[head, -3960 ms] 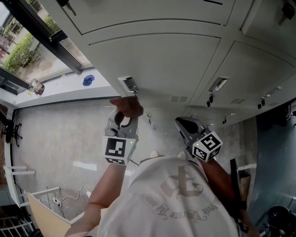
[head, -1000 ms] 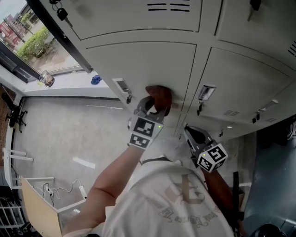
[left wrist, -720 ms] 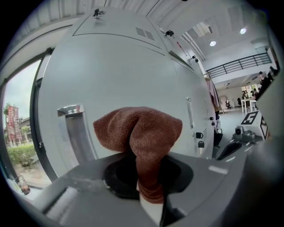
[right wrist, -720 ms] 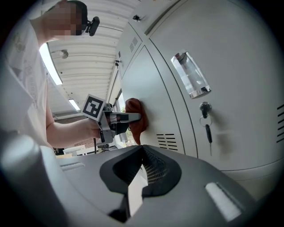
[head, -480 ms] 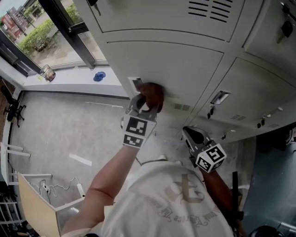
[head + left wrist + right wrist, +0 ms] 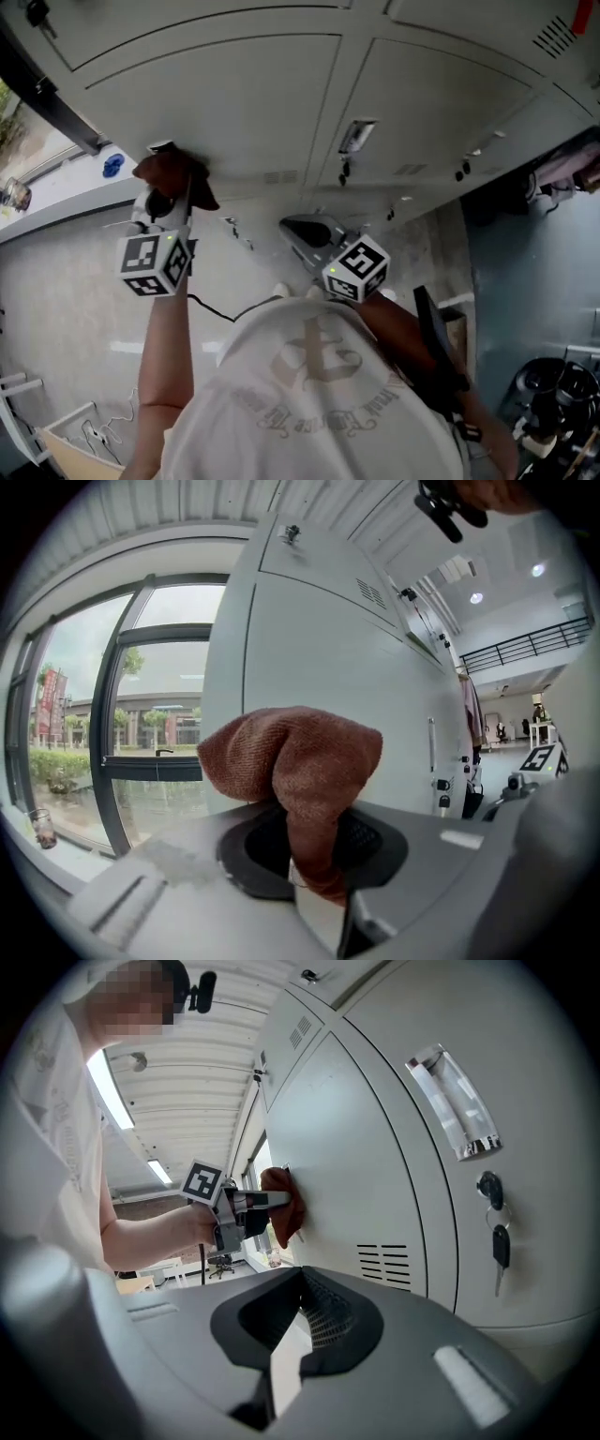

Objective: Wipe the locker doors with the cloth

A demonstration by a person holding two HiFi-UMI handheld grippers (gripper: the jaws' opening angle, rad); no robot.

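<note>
Window [image 6: 94,714] at left, with trees [image 6: 56,766] beyond. On its sill [image 6: 66,206], a small blue thing [image 6: 113,165] and a glass jar [image 6: 41,827], apart. Pale floor [image 6: 75,291] below. Keys [image 6: 500,1246] hanging from a lock. Light strips [image 6: 111,1091] on the ceiling.

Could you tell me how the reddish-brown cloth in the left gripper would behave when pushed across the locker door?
The reddish-brown knitted cloth is probably floppy: it folds over above the left gripper. Its nubbly weave likely drags rather than slips on the grey locker door.
</note>
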